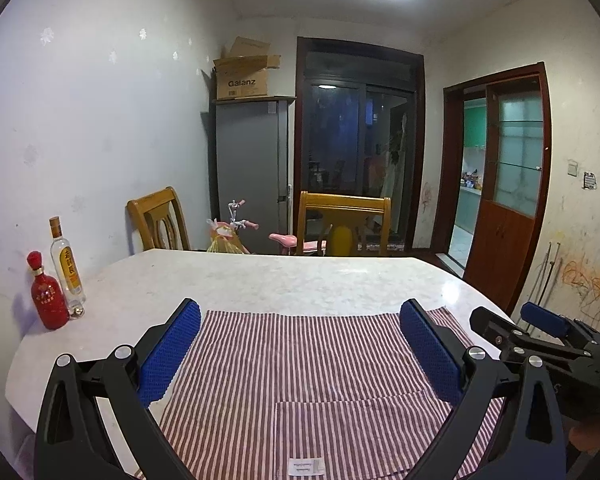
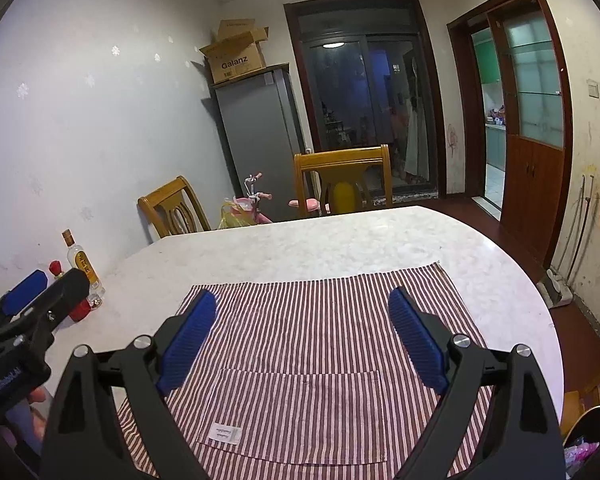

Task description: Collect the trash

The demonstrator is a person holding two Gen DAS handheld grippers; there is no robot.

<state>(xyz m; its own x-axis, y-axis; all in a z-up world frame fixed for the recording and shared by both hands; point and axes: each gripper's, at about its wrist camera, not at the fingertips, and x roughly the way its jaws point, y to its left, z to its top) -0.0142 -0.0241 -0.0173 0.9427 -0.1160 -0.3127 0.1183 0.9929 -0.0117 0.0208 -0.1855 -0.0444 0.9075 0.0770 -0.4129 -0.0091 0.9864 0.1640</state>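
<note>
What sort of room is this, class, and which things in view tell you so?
Most likely a home dining room: a marble-look dining table with wooden chairs around it, a grey fridge in the corner, and two bottles by the wall.

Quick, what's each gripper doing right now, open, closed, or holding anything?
Left gripper: open, holding nothing, above the red-and-white striped cloth.
Right gripper: open, holding nothing, above the same cloth.

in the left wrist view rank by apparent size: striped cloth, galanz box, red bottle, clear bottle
1. striped cloth, nearest the camera
2. Galanz box, though far away
3. clear bottle and red bottle: look alike, not ranked
</note>
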